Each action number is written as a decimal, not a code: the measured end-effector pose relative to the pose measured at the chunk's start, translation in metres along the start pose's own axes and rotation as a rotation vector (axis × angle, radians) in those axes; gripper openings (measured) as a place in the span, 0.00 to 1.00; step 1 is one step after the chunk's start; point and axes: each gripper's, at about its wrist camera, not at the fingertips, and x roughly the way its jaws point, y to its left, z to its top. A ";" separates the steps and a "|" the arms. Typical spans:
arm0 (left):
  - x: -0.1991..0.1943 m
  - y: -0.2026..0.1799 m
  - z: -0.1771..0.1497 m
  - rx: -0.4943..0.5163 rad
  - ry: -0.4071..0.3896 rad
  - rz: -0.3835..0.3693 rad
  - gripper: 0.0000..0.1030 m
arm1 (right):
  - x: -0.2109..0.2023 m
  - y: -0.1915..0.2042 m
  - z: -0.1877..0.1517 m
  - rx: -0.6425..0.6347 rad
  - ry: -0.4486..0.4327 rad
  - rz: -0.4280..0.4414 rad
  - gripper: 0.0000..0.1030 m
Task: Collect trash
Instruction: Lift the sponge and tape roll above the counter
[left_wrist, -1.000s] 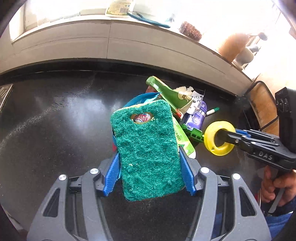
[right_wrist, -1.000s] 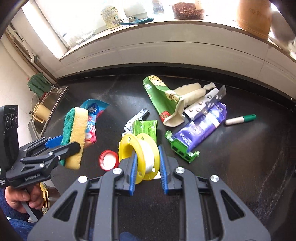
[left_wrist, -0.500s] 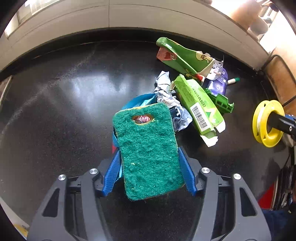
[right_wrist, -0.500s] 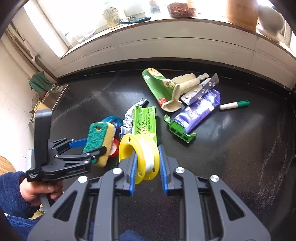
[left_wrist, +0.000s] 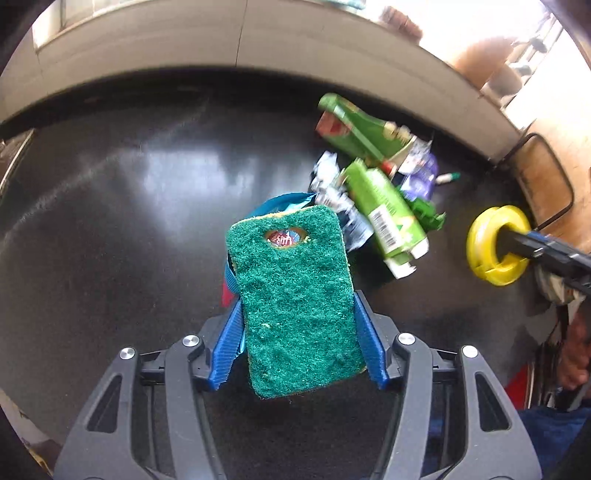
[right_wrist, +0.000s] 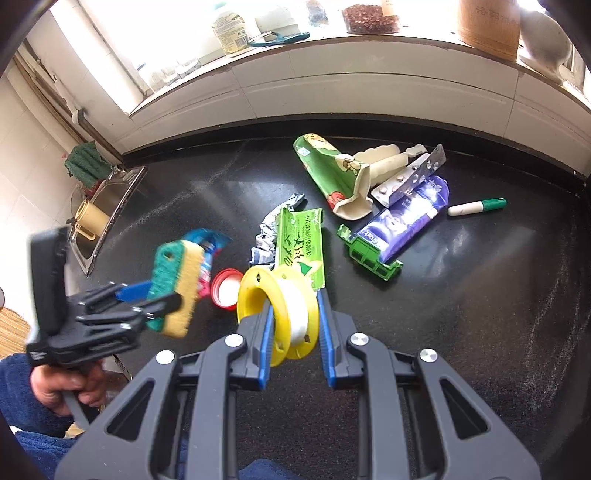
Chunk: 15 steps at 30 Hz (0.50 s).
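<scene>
My left gripper (left_wrist: 295, 300) grips a green-and-yellow sponge (left_wrist: 291, 332) by its long sides, and its jaws are closing on it. It hangs over a blue wrapper (right_wrist: 208, 240) and a red lid (right_wrist: 225, 288) on the black counter (right_wrist: 461, 295). My right gripper (right_wrist: 294, 301) is shut on a yellow spool (right_wrist: 280, 310) of white tape, just right of the sponge (right_wrist: 177, 273). Beyond lie a green carton (right_wrist: 301, 240), crumpled foil (right_wrist: 269, 232), a green paper cup (right_wrist: 325, 170), a blister pack (right_wrist: 410, 173), a purple packet (right_wrist: 406, 218) and a marker (right_wrist: 476, 206).
A steel sink (right_wrist: 110, 199) is set into the counter at far left. A tiled wall and a windowsill (right_wrist: 332, 44) with jars and scissors close off the back. A hand and blue sleeve (right_wrist: 62, 387) hold the left gripper's handle.
The left gripper has sunk with the sponge towards the counter, over the blue wrapper. The right gripper has shifted slightly with the spool still in it.
</scene>
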 end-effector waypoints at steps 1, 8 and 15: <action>0.004 -0.001 -0.003 0.017 0.006 0.026 0.56 | -0.001 0.002 0.000 -0.009 -0.003 -0.001 0.21; 0.021 -0.012 -0.014 0.055 0.024 0.137 0.74 | -0.005 -0.008 -0.008 0.016 -0.002 -0.008 0.22; 0.030 -0.021 -0.024 0.064 0.035 0.225 0.85 | -0.007 -0.015 -0.014 0.029 0.006 -0.013 0.21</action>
